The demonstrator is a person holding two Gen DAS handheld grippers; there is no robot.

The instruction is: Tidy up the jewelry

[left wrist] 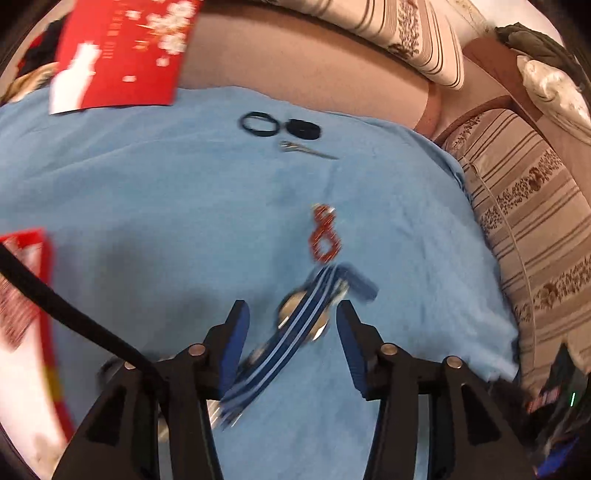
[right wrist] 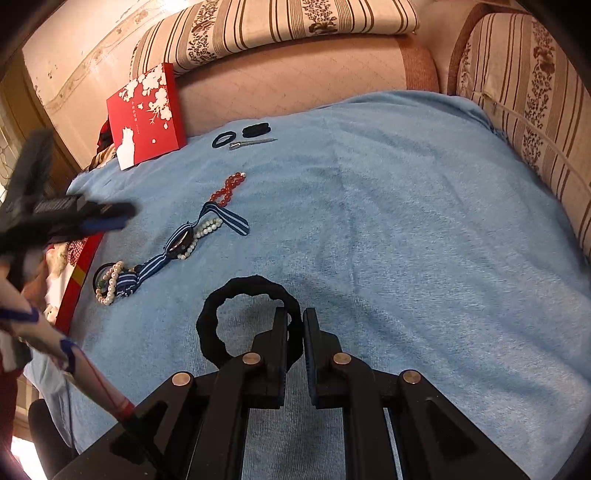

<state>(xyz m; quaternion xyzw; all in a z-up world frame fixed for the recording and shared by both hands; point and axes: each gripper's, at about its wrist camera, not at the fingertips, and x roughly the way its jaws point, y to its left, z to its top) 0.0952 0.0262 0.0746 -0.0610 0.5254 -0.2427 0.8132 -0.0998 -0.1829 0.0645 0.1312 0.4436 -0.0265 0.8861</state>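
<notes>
The right tongs [right wrist: 295,321] are sitting nearly closed, pinching the near right arc of a black fabric hair scrunchie ring [right wrist: 221,314] whose loop is spreading to the left over the light blue terry towel [right wrist: 406,221]. These tongs are pointing steeply down at the towel.

The left tongs [left wrist: 293,314] are standing partly apart with nothing pressed between the blue pads; a watch on a blue and white striped fabric strap [left wrist: 295,325] is lying on the towel in the gap below them, blurred by motion. They too are angling steeply downward. In the right wrist view the left tongs [right wrist: 122,216] are showing as a dark blurred shape at the far left, with a sleeve beneath.

Only the right wrist view is showing the white pearl strands: one [right wrist: 201,236] lying against the watch case, another [right wrist: 107,284] coiled at the near left end of the strap. The red bead bracelet [left wrist: 325,236] is lying just beyond the strap, looped like a figure eight in the left wrist view. Farther off are lying a thin black hair tie [left wrist: 258,124], a black bunched hair band [left wrist: 303,129] and a silver hair clip [left wrist: 306,149]. A red box lid printed with white blossoms [right wrist: 147,110] is leaning at the far left against the striped cushions [right wrist: 277,26].
</notes>
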